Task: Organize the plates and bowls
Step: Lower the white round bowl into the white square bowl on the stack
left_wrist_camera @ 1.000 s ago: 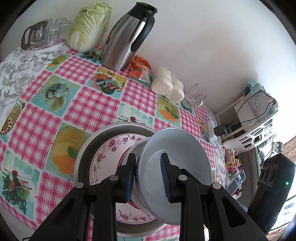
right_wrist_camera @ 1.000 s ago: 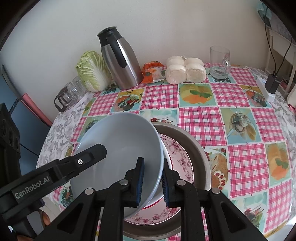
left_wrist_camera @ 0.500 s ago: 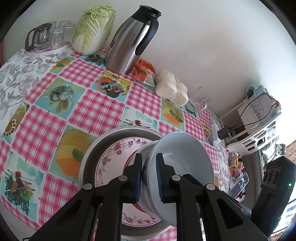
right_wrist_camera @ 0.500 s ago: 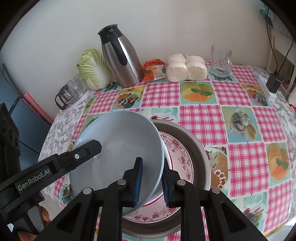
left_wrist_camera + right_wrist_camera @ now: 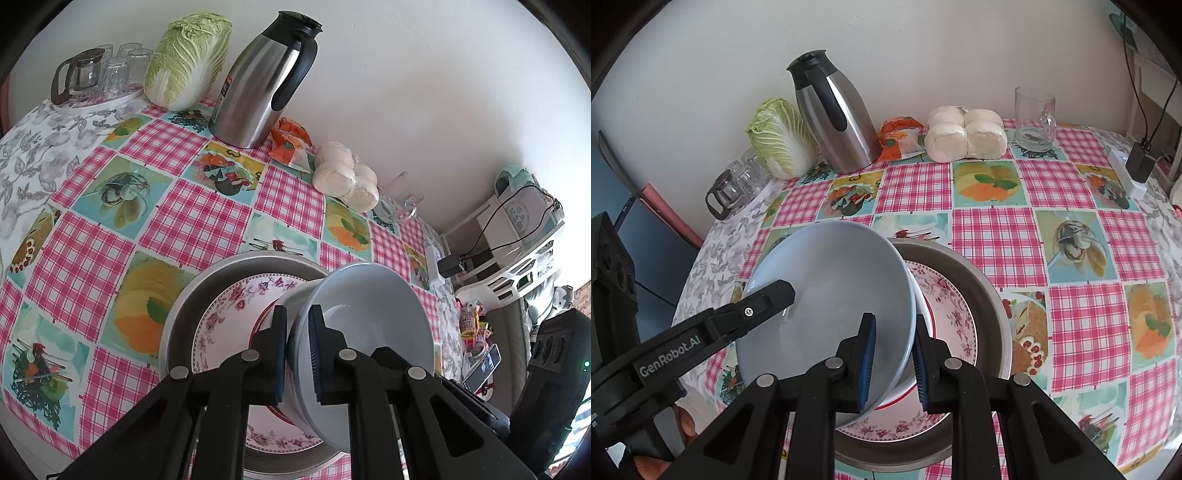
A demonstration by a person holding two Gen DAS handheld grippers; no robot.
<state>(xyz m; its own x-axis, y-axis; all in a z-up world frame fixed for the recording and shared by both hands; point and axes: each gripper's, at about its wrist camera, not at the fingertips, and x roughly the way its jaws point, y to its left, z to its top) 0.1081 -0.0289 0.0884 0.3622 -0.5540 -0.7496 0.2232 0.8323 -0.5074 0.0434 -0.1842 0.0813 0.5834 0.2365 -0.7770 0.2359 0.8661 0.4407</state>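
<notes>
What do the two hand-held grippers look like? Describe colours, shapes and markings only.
Both the left gripper and the right gripper are matte black plastic with angular linkage arms, round silver pivot pins and ribbed blue pads on the jaws. White "GenRobot.AI" lettering marks the left one's side.

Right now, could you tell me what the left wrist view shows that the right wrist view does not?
Only the left wrist view shows the white shelf unit with a wired device and the phone on the floor clutter.

Only the right wrist view shows the person's fingers under the left gripper and the whole glass mug.

Both show the grey bowl clamped at its rim by both grippers, tilted over the floral plate in the metal pan, plus the thermos jug, cabbage and buns.
</notes>
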